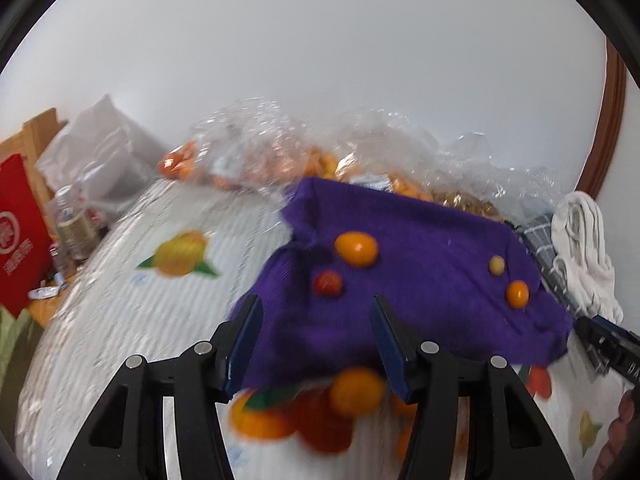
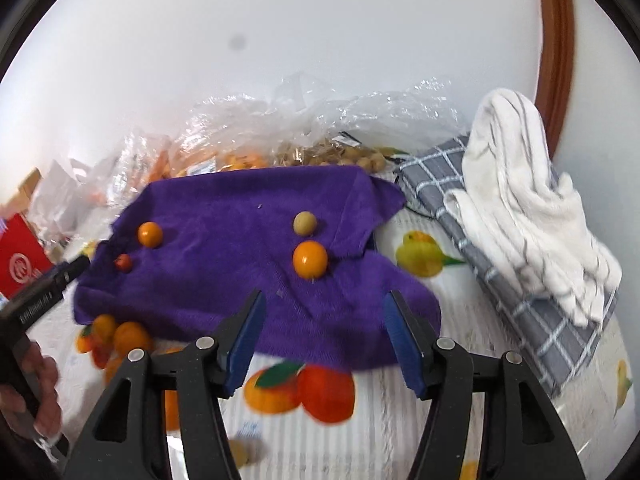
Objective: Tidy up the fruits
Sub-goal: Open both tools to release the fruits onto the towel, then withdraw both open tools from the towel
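A purple cloth [image 1: 420, 280] [image 2: 240, 248] lies on a table covered with a fruit-print sheet. On it sit an orange fruit [image 1: 356, 249] [image 2: 150, 234], a small red fruit [image 1: 328, 283] [image 2: 123, 262], a pale yellow fruit [image 1: 497, 265] [image 2: 305, 223] and another orange fruit [image 1: 517, 294] [image 2: 310, 259]. A further orange fruit [image 1: 357, 391] lies just off the cloth's near edge, between my left fingers. My left gripper [image 1: 316, 320] is open and empty over the cloth's near edge. My right gripper [image 2: 326, 314] is open and empty above the cloth's near right part.
Clear plastic bags of orange and tan fruits [image 1: 288, 160] [image 2: 320, 140] lie behind the cloth against the wall. A checked grey cloth [image 2: 520, 280] with a white towel [image 2: 532, 208] is at the right. A red box [image 1: 20, 232] and bottles [image 1: 74, 220] stand at the left.
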Available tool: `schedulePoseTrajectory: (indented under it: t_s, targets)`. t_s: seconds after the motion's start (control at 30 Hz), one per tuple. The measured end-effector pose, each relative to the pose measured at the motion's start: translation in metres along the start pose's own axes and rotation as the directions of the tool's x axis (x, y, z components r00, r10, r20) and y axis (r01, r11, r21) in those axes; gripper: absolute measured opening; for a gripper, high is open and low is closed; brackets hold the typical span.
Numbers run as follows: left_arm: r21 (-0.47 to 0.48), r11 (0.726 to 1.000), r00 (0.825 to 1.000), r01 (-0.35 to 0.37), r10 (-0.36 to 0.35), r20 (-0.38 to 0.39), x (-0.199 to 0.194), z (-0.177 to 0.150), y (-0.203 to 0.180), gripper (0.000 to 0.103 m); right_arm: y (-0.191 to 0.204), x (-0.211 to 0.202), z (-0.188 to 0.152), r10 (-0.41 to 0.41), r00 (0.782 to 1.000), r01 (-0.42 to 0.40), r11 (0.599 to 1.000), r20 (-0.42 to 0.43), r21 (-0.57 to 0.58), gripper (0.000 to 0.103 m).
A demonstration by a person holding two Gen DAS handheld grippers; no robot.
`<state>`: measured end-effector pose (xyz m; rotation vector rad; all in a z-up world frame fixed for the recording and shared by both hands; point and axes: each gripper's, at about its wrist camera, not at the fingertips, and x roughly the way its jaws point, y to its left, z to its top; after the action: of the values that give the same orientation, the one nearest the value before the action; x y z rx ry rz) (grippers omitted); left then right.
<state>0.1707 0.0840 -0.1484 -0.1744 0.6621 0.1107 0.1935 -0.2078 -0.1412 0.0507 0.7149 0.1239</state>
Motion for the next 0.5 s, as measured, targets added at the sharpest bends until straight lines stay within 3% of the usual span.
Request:
schedulePoseTrajectory:
  t_s: [0.3,0.5]
  targets:
    - [0.019,1.0,0.997,-0.017,0.018,-0.074,-0.032,-0.047,0.027,0.053,0.019,-0.016,-0.053,0.028,0.999,-0.032,0.995,-0.039,-0.09,0.061]
    - [0.009,1.0,0.991,-0.002,0.003,-0.137,-0.03,-0.071,0.034,0.053,0.028,-0.023,-0.077,0.08,0.996,-0.085,0.99,-0.046,-0.114,0.054]
